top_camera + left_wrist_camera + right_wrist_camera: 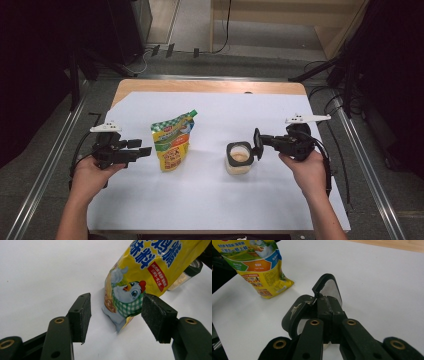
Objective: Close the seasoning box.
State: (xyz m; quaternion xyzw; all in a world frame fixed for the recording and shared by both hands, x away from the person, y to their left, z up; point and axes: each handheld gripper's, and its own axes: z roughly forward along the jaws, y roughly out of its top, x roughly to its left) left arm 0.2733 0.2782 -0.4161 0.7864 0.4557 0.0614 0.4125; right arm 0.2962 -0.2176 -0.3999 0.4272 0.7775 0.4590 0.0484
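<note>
- Jaws of the right gripper were seen pressed fully together in the right gripper view, pinched on the hinged black lid of a jar, the lid flipped up and standing on edge.
- The jar was shown in the high view standing upright on the white sheet just left of the right gripper, its mouth uncovered and a pale filling visible inside.
- The left gripper was held with its jaws partly open; nothing was gripped, and neither of the pads was touching anything.
- A yellow seasoning pouch printed with a cartoon chicken was seen just beyond the open jaws, its lower corner resting on the sheet.
- In the high view the pouch was placed between the left gripper and the jar, apart from both.
- Farther back, the wooden table edge was left bare beyond the sheet.
</note>
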